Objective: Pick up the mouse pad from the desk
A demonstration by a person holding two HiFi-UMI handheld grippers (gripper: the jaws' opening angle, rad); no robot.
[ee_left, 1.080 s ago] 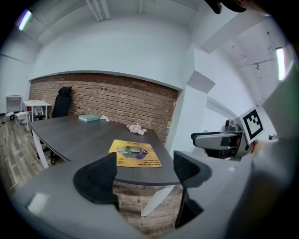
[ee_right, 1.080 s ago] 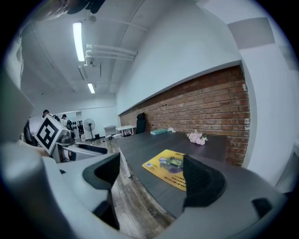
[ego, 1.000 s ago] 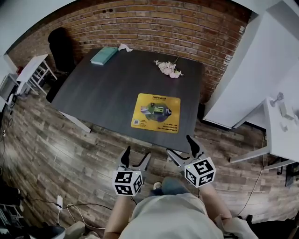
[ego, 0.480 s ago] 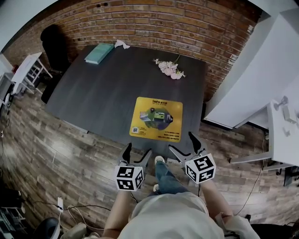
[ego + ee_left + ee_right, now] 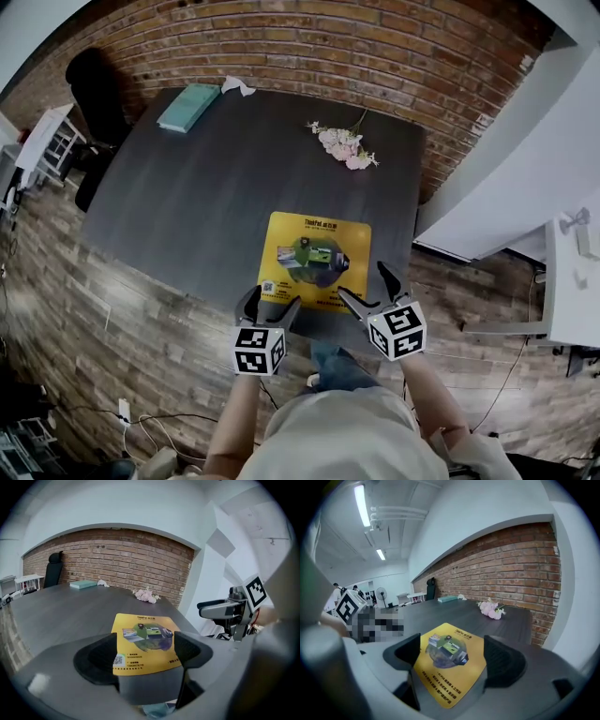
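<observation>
Lying flat on desk (image 5: 187, 187), yellow printed mouse pad (image 5: 313, 260)

Even, soft indoor light in every view, ceiling strip lights (image 5: 361, 501) glowing at the right gripper view's upper left, heavy fisheye bending toward dark rounded corners, nearest foreground blurred along both gripper views' bottom, brick wall (image 5: 309, 47) sharp, shadows faint.

The pad's (image 5: 314, 260) small print and square code are too small to read in any view. In the head view the left gripper (image 5: 272, 298) and right gripper (image 5: 362, 281) cover parts of the pad's near edge. In the left gripper view 1 jaw covers part of the pad's right edge. Far beyond the pad, a white scrap (image 5: 236, 86) cannot be identified. Left of the pad in the right gripper view, distant people (image 5: 336, 591) are too small to make out.
</observation>
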